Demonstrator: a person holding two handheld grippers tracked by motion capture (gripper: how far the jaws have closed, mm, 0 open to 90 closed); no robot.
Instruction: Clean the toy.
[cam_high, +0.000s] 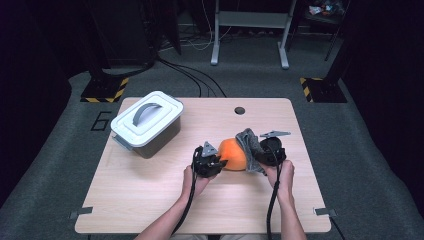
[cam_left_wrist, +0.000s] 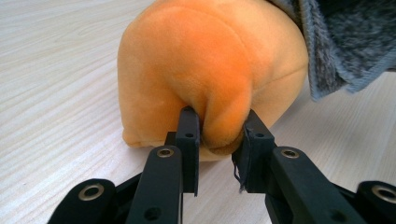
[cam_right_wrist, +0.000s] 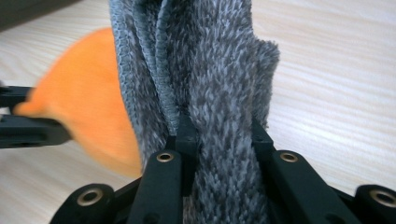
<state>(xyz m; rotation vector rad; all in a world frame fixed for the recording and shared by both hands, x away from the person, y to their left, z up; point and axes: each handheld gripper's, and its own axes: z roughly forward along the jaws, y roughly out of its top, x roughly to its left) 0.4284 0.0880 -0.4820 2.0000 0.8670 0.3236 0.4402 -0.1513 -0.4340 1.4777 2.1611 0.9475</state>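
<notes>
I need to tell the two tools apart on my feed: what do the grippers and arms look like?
Both the left gripper and the right gripper are black, each topped by a grey three-cornered plate, each trailing a black cable. Their jaws are flat black bars on linkages with brass-coloured rivets. The forearms are bare, with no sleeves.

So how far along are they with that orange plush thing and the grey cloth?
Done: both are gripped. The left gripper pinches a fold of the orange plush toy, and the right gripper is clamped on the fuzzy grey cloth. In hand: the cloth hangs against the toy's side, partly covering it. Left, probably: finishing with the cloth. The lidded grey box stands closed and untouched.
</notes>
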